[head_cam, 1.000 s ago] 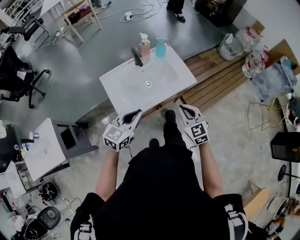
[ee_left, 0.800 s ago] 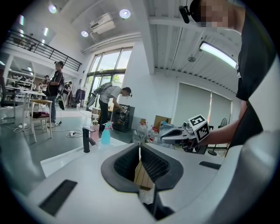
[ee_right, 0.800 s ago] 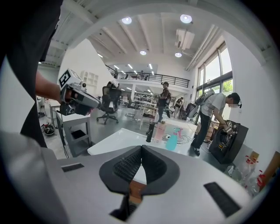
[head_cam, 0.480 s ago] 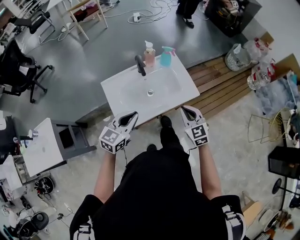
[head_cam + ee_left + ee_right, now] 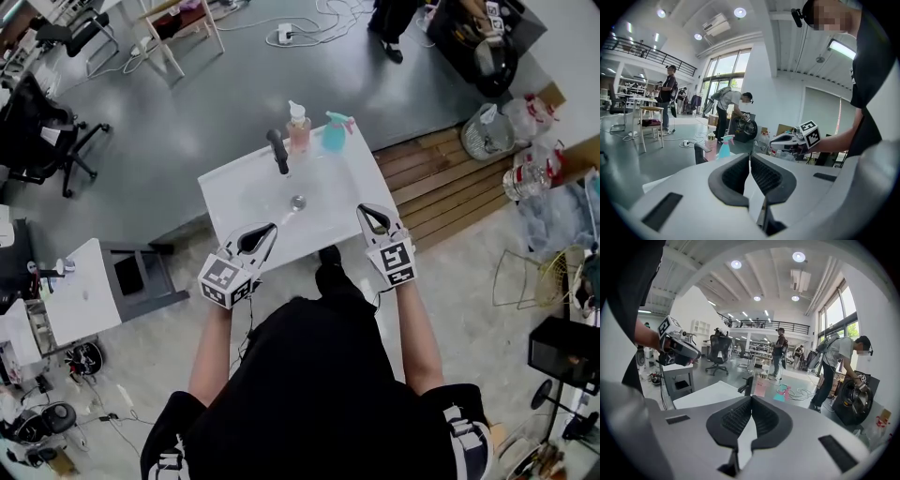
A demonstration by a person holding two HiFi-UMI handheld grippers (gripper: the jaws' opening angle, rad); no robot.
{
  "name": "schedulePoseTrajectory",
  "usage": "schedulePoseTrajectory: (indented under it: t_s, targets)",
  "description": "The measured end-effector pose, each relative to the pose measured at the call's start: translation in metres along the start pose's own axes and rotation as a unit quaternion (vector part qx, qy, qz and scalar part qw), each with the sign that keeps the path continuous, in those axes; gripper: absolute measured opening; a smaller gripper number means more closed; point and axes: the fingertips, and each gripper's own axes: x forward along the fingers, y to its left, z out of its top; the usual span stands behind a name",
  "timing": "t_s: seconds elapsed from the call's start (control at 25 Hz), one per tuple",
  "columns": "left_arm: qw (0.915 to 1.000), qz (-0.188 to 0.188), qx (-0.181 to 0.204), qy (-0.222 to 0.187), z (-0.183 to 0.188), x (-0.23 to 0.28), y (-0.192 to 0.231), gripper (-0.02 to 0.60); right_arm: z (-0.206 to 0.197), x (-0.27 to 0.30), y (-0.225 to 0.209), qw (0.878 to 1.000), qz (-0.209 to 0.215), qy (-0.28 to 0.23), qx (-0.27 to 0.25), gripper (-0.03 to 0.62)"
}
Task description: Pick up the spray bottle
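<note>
The teal spray bottle (image 5: 335,133) stands upright at the far edge of a white sink (image 5: 234,187), beside a pink soap bottle (image 5: 298,129) and a black faucet (image 5: 278,150). My left gripper (image 5: 270,228) hovers over the sink's near left edge and my right gripper (image 5: 362,209) over its near right edge, both well short of the bottle. In the left gripper view the jaws (image 5: 750,157) meet with nothing between them, the spray bottle (image 5: 724,146) far ahead. In the right gripper view the jaws (image 5: 751,399) are likewise shut and empty, the spray bottle (image 5: 781,392) beyond them.
A wooden platform (image 5: 441,178) lies right of the sink, with bagged bottles (image 5: 530,159) past it. A white side table (image 5: 80,291) stands at the left and office chairs (image 5: 37,131) further back. Cables (image 5: 309,19) trail on the floor behind. A person (image 5: 729,110) bends over a machine.
The person has stepped toward the sink. Both grippers moved forward and now reach over its near edge, where earlier they were short of it. Their jaws stayed shut.
</note>
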Motion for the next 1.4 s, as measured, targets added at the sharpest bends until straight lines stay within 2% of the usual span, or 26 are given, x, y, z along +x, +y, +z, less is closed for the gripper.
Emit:
schedulePoseTrajectory:
  t_s: [0.24, 0.64, 1.4]
  targets:
    - [0.9999, 0.014, -0.004, 0.005, 0.025, 0.039, 0.023, 0.029, 0.013, 0.033, -0.051, 1.000, 0.015, -0.004, -0.003, 0.017]
    - [0.9983, 0.053, -0.020, -0.008, 0.043, 0.078, 0.053, 0.029, 0.037, 0.081, -0.098, 0.997, 0.064, -0.027, -0.020, 0.017]
    - [0.9845, 0.166, -0.052, -0.022, 0.043, 0.082, 0.089, 0.029, 0.061, 0.158, -0.134, 0.986, 0.149, -0.049, -0.063, 0.017]
